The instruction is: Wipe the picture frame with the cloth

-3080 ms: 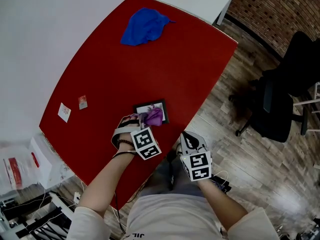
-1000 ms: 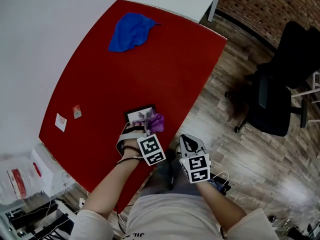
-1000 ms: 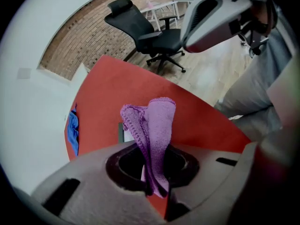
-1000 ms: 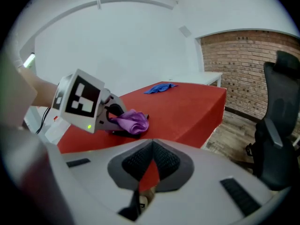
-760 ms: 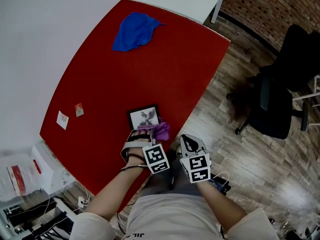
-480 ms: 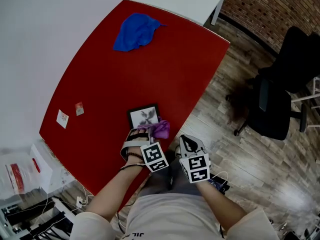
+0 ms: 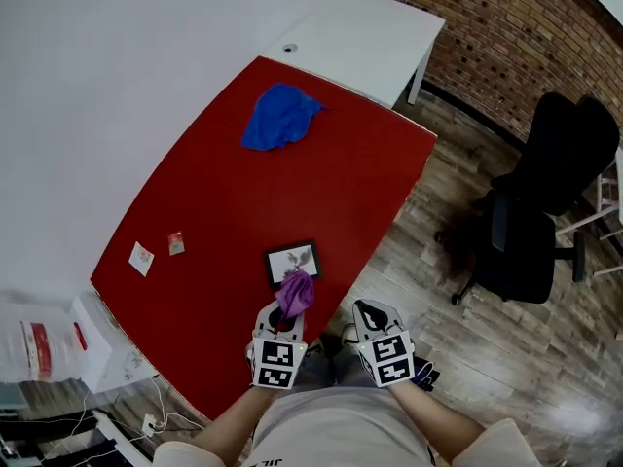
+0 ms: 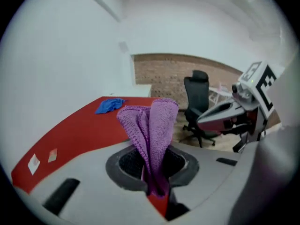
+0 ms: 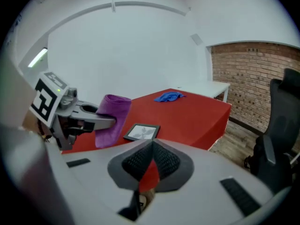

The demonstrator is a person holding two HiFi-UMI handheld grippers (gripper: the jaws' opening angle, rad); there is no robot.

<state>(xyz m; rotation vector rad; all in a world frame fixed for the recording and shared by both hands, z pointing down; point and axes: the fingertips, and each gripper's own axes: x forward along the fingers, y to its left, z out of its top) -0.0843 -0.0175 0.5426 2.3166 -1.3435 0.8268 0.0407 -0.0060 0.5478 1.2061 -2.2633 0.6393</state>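
Note:
A small black picture frame (image 7: 292, 261) lies flat near the front edge of the red table (image 7: 243, 212); it also shows in the right gripper view (image 9: 142, 131). My left gripper (image 7: 290, 309) is shut on a folded purple cloth (image 7: 295, 294), held just in front of the frame and off it. In the left gripper view the purple cloth (image 8: 152, 128) stands up out of the left gripper (image 8: 155, 172). My right gripper (image 7: 374, 313) hovers past the table edge over the floor, and its jaws (image 9: 153, 142) are shut with nothing in them.
A crumpled blue cloth (image 7: 280, 117) lies at the table's far end. Two small cards (image 7: 142, 257) (image 7: 176, 243) sit near the left edge. A white table (image 7: 360, 42) adjoins the far end. A black office chair (image 7: 540, 212) stands on the wooden floor to the right.
The left gripper has drawn back toward me with the purple cloth, off the picture frame, which now lies uncovered. The right gripper has stayed beside the table edge.

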